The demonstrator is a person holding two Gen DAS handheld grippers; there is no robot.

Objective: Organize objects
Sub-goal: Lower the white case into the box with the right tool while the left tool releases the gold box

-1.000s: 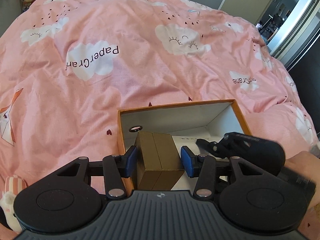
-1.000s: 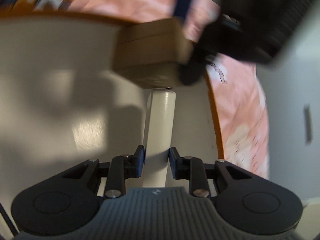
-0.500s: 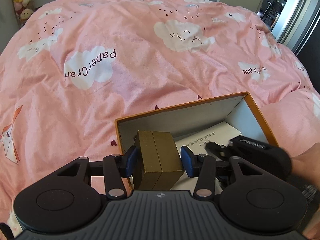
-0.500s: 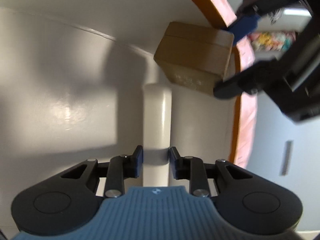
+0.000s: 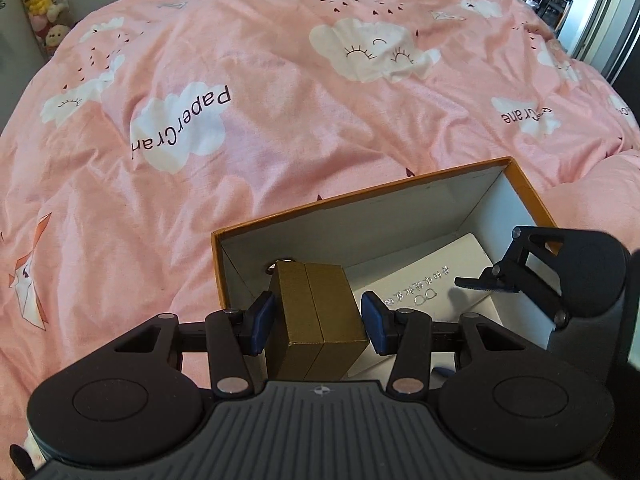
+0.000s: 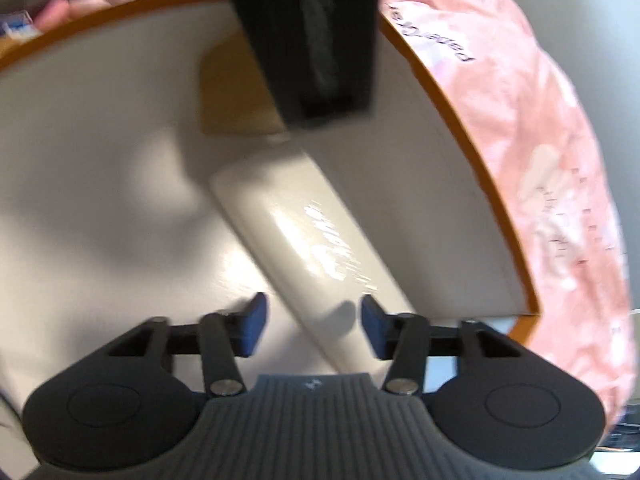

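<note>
I see a bed covered by a rumpled pink quilt (image 5: 280, 128) printed with white smiling clouds and "PaperCrane" lettering, spreading out ahead of my left fingers (image 5: 259, 322). Directly on it, just beyond and to the right of those fingers, sits an open rectangular cardboard box (image 5: 360, 197) with orange rim and white inside.

A tray (image 5: 376, 200) sits on the bedspread (image 5: 280, 120). Inside it, a small box (image 5: 320, 316) stands at the left end. A flat case (image 5: 432, 284) lies to its right.
</note>
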